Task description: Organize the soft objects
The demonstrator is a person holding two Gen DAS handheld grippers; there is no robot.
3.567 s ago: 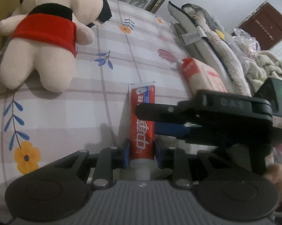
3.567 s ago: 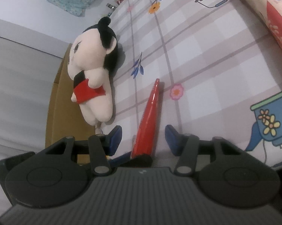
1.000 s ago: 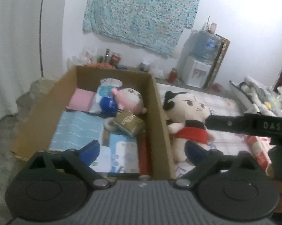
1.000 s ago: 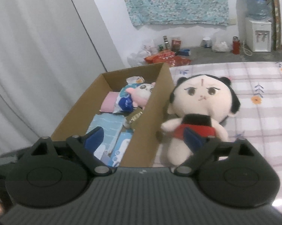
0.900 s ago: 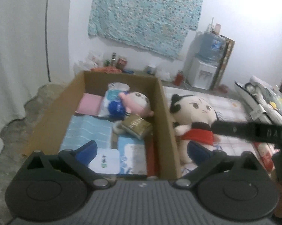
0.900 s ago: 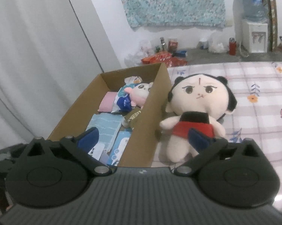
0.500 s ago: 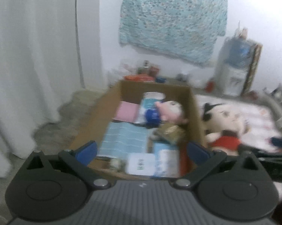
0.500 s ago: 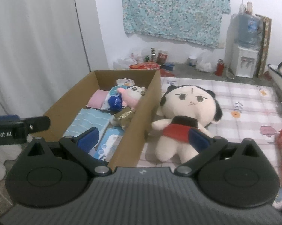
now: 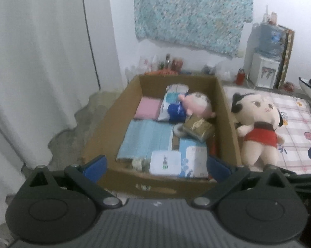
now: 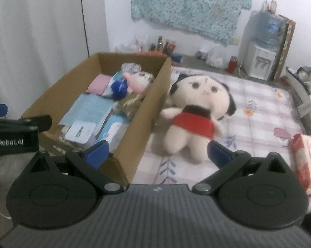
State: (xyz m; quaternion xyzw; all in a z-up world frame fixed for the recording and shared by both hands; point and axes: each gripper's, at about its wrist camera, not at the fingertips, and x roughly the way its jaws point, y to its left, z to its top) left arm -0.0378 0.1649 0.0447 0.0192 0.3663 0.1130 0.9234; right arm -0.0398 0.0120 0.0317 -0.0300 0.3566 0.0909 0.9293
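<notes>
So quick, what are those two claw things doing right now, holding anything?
Left gripper: jaws wide open, holding nothing.
Right gripper: jaws wide open, holding nothing.

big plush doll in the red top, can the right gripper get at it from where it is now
Probably yes. The plush doll lies face up on the checked mat beside the cardboard box, nothing on top of it. The right gripper is open and empty, with bare mat between it and the doll.

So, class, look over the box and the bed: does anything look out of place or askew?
Yes. The big plush doll in red lies outside the cardboard box, leaning against its wall on the checked bedspread, while a smaller pink doll is already packed. Inside, a brown packet sits tilted atop the others.
</notes>
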